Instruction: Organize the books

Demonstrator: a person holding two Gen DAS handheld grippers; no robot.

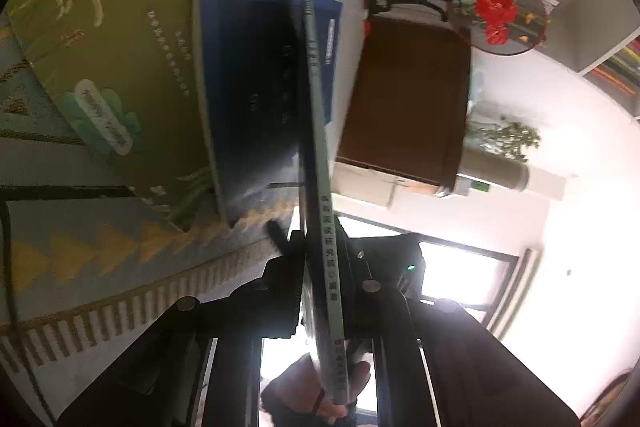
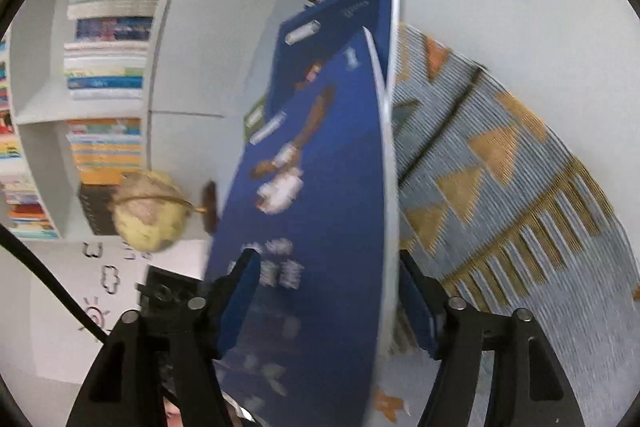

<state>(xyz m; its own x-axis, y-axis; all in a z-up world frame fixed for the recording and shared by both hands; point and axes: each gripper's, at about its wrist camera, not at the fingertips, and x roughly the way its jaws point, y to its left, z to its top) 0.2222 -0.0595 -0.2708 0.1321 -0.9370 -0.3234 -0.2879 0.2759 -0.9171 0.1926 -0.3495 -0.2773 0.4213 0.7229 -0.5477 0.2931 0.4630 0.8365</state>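
Currently pinching thin grey-spined book (image 1: 326, 259) edge-on in left gripper (image 1: 320, 291), clamped tight. Right gripper (image 2: 324, 307) straddling blue book (image 2: 320, 211), pads apparently not pressing yet. Risking slippage if tilted.

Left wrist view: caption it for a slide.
Left tool clamps a thin pale-green-spined book edge-on above a blue book.

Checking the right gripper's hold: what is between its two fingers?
In the right wrist view, a dark blue book stands between the right gripper's fingers.
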